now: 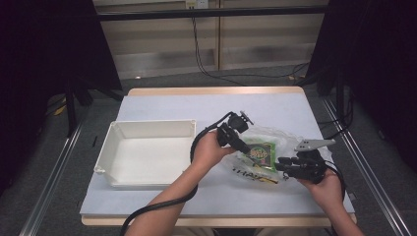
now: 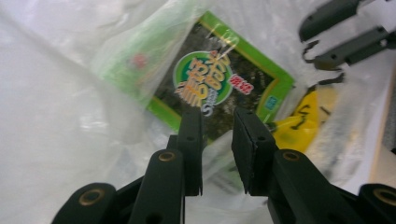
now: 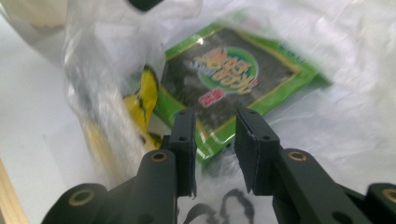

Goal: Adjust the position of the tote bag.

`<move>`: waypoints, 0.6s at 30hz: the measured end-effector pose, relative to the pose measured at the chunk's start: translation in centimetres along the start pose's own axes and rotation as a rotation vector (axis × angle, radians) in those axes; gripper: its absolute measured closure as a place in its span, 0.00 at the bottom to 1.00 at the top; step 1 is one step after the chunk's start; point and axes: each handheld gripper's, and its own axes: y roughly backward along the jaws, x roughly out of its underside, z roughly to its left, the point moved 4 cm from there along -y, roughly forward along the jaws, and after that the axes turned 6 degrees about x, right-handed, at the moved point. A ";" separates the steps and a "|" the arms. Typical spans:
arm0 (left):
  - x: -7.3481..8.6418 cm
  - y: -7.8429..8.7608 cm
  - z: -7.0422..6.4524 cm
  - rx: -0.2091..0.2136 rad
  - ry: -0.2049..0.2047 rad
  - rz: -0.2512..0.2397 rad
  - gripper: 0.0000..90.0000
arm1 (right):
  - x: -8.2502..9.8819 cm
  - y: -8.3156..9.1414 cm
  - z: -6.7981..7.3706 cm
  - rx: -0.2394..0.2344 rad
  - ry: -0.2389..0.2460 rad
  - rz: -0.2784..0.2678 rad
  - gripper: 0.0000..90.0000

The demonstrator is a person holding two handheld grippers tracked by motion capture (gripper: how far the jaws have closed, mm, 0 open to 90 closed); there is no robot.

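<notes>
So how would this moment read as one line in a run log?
left hand-held gripper: open | right hand-held gripper: open | green packet: inside clear plastic bag | white tray: left

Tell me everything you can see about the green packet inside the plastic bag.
The green packet is flat and rectangular, with a bright green border, a dark middle and a round green-and-white label with printed writing. It looks like glossy foil or plastic film. It lies flat inside the clear plastic bag on the table, next to something yellow, between the left gripper and the right gripper.
</notes>
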 end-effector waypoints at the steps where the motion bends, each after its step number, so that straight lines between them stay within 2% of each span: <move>1: 0.1 0.0 -0.3 0.000 0.002 -0.006 0.81 | -0.2 0.1 -0.1 0.000 0.003 -0.003 0.77; 3: 0.3 -0.1 -0.8 -0.002 -0.002 -0.022 0.80 | -0.8 0.2 -0.3 0.011 -0.011 -0.006 0.77; 4: 0.4 -0.2 -1.1 -0.008 0.011 -0.024 0.81 | -1.2 -0.1 -0.6 0.019 -0.028 -0.002 0.77; 8: 1.0 -1.1 -1.8 -0.018 0.005 -0.027 0.83 | -1.7 -0.8 -1.0 0.034 -0.022 0.016 0.79; 9: 1.1 -1.3 -1.9 -0.014 -0.014 -0.019 0.83 | -1.9 -1.1 -1.2 0.038 -0.026 0.025 0.79; 12: 1.5 -2.1 -2.1 -0.002 -0.001 -0.021 0.82 | -2.5 -2.1 -2.1 0.063 -0.031 0.049 0.79; 14: 1.7 -2.6 -2.2 0.008 0.005 -0.018 0.82 | -2.7 -2.4 -2.3 0.065 -0.026 0.042 0.79; 15: 1.9 -2.8 -2.2 0.013 -0.013 -0.016 0.79 | -2.8 -2.6 -2.6 0.072 -0.029 0.047 0.79; 16: 2.0 -3.1 -2.3 0.008 -0.008 -0.016 0.77 | -3.1 -3.2 -3.2 0.077 -0.036 0.056 0.79; 18: 2.2 -3.2 -2.4 -0.001 -0.027 -0.015 0.77 | -3.3 -3.4 -3.5 0.080 -0.034 0.056 0.79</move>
